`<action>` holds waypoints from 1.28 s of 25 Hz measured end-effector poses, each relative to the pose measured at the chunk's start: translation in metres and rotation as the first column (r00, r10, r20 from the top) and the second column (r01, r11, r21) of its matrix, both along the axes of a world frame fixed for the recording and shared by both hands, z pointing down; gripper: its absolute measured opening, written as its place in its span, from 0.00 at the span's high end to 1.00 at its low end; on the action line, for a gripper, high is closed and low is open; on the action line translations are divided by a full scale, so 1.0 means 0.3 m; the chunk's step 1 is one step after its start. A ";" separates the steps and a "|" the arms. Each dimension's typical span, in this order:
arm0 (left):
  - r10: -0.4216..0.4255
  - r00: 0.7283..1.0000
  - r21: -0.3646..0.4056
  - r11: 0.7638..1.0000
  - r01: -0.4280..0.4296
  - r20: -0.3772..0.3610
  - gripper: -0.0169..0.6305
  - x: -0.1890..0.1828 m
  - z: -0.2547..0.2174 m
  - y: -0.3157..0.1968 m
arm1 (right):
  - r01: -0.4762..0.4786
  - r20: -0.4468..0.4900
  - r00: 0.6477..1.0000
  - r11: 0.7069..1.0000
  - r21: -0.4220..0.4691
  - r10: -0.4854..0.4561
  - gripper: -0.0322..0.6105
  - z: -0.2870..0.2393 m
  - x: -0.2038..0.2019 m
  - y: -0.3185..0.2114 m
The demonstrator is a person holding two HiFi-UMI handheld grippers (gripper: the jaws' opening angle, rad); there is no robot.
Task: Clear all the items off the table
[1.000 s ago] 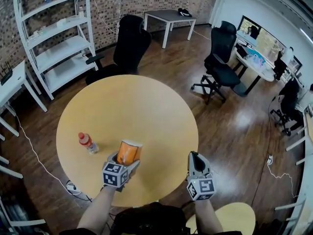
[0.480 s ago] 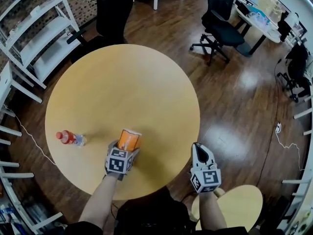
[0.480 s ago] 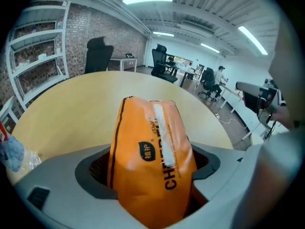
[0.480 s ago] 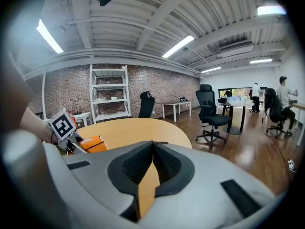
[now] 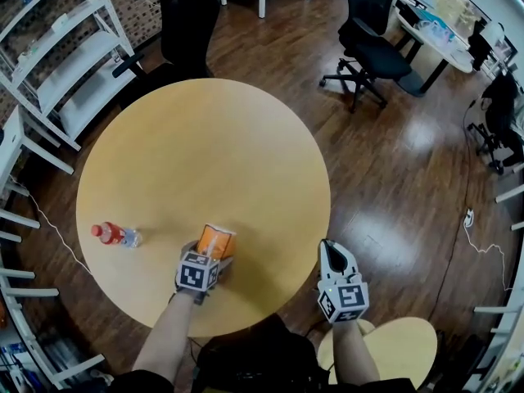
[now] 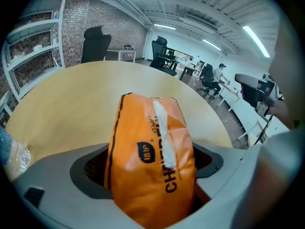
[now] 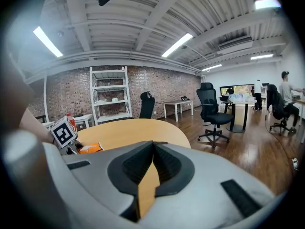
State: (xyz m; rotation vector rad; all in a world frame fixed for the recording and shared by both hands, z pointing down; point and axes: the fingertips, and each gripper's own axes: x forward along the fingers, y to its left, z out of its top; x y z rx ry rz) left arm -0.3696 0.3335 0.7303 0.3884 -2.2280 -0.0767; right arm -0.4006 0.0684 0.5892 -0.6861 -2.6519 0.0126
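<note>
Grey claws (image 5: 215, 242) (image 5: 331, 249), b&w marker cubes (image 5: 196, 271) (image 5: 341, 297)

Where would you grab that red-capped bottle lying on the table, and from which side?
Probably the bottle at the middle of its clear body, coming straight down with one jaw on each long side. It lies on its side on the table, red cap toward the left edge, so end to end is likely too long to span, and a sideways push could roll it.

The orange pack (image 6: 151, 166) bears black letters that seem to begin "CHE", the rest unclear.
</note>
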 end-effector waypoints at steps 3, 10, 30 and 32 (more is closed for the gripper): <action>-0.020 0.999 -0.017 1.000 0.021 0.043 0.20 0.003 -0.035 0.010 | 0.030 0.018 0.999 1.000 -0.008 -0.030 0.94 -0.027 -0.014 0.013; -0.249 0.876 0.168 0.966 0.196 0.413 0.46 0.010 -0.437 0.141 | 0.150 0.118 0.982 0.988 -0.038 -0.145 0.94 -0.153 -0.079 0.109; -0.508 0.380 0.282 0.812 0.511 0.773 0.97 0.525 -0.928 0.520 | 0.421 0.263 0.894 0.882 -0.214 -0.363 0.95 -0.367 -0.069 0.512; -0.512 0.377 0.280 0.806 0.521 0.772 0.97 0.544 -0.929 0.532 | 0.416 0.263 0.896 0.885 -0.211 -0.358 0.95 -0.368 -0.065 0.514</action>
